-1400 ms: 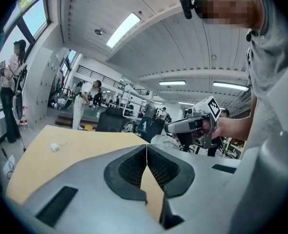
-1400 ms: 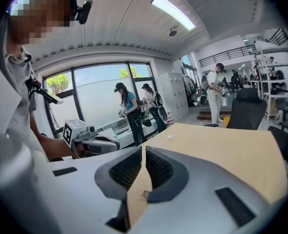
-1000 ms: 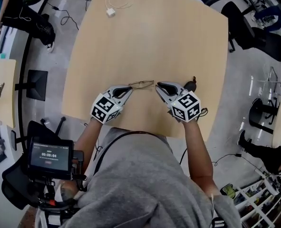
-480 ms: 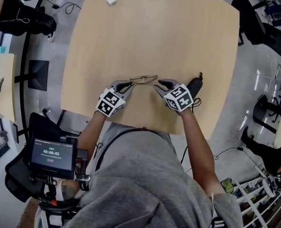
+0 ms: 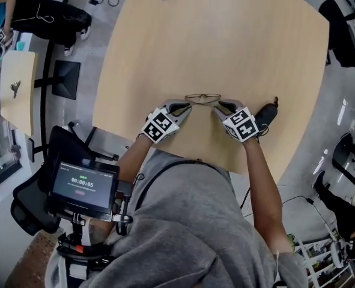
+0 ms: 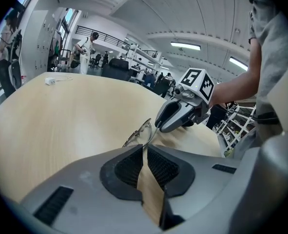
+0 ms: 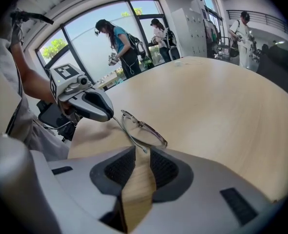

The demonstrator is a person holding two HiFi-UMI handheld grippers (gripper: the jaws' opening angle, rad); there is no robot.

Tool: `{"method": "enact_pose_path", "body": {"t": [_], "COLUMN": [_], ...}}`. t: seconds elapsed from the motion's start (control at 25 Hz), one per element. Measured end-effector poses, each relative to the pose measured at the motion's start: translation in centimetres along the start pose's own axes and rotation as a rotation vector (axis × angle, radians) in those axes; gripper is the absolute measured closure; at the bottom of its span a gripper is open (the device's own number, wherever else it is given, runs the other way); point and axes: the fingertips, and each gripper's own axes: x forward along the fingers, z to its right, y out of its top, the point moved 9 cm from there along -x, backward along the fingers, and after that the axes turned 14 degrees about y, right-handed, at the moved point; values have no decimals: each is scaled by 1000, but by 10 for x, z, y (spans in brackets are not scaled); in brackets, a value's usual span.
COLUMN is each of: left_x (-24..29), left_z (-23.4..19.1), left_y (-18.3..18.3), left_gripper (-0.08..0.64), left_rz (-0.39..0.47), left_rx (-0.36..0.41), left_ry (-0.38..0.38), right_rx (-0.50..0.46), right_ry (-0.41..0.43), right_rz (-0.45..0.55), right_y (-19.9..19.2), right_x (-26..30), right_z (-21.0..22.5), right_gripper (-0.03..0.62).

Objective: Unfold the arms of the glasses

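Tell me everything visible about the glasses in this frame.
The glasses have a thin dark wire rim, clear lenses and slim arms that look folded behind the front. They sit crosswise between the two grippers, low over the pale wooden table; whether they rest on it is unclear. A thin arm runs into the left gripper, whose jaws look pinched on it. Its other end lies between the jaws of the right gripper, which have just been opening and stand apart.
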Motion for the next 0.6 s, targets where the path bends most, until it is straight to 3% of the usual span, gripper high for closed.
{"method": "enact_pose_path", "body": {"t": [0.24, 0.44, 0.6], "left_x": [6, 9, -1], "left_z": [4, 8, -1], "left_y": [-15, -16, 0], "left_gripper": [552, 552, 552], "left_rz": [-43, -48, 11], "left_rx": [-42, -33, -7], "left_ry": [-43, -76, -14], "right_rx": [31, 37, 33], "right_ry": [0, -4, -11], "right_rz": [-15, -18, -15], "right_y": [-3, -6, -6], "right_x": [11, 18, 21], "right_z": [-8, -16, -15], "right_gripper": [548, 560, 560]}}
